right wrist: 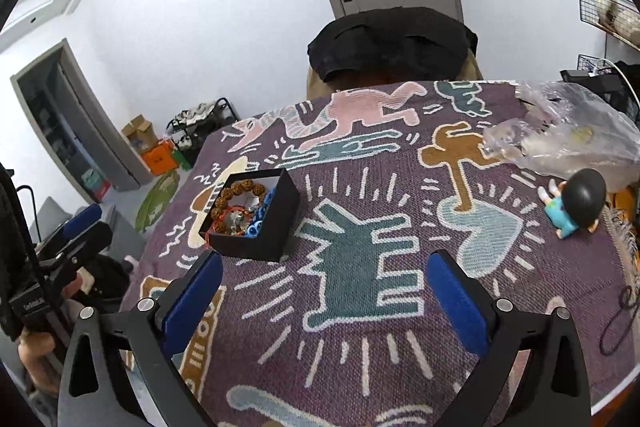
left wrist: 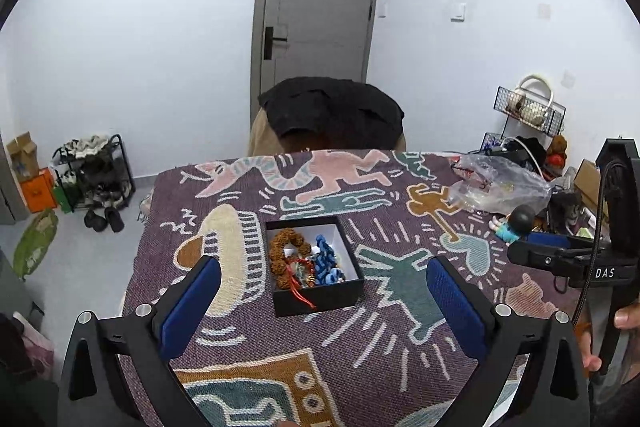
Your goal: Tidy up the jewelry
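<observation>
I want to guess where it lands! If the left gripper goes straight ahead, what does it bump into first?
Probably the black box of jewelry: it sits straight ahead between the open left gripper fingers, on the patterned cloth. Depth is hard to judge.

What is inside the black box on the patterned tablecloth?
The black box holds a brown seed-bead bracelet, blue chain-like pieces, and a red-corded beaded piece whose tassel hangs over the front wall. Whatever lies beneath the pile is covered.
</observation>
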`<state>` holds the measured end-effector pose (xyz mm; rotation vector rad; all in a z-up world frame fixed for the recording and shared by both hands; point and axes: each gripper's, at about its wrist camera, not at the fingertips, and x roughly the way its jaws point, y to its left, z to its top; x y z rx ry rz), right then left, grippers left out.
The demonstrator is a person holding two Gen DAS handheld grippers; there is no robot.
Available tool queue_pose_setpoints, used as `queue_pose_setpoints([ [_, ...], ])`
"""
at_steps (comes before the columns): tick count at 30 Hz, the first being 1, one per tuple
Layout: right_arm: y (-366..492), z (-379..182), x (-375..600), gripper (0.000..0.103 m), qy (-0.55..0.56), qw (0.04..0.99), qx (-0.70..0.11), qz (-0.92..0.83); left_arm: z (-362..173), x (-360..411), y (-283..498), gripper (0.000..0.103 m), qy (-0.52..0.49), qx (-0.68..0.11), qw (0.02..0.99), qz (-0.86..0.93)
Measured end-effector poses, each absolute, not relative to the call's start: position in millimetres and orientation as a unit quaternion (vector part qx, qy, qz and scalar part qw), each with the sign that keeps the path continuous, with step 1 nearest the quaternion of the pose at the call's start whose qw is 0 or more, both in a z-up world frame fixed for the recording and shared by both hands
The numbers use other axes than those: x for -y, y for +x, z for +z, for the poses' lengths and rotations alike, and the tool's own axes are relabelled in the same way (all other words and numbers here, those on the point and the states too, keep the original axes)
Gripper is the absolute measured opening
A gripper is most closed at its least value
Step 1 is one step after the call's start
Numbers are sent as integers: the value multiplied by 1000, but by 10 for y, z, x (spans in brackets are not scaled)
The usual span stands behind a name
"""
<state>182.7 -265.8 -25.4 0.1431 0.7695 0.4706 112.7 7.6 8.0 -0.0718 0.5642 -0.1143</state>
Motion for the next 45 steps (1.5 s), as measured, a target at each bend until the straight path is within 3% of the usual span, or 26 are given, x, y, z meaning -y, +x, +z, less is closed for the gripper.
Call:
queue_pose_setpoints([
  [20, 1315, -164, 2776, 102, 67, 911, -331, 235, 64, 81, 607, 103, -21, -240, 970, -31],
  [45, 1265, -178, 2766, 102, 69, 913, -329, 231, 53, 6, 486, 103, -24, -230, 973, -20],
])
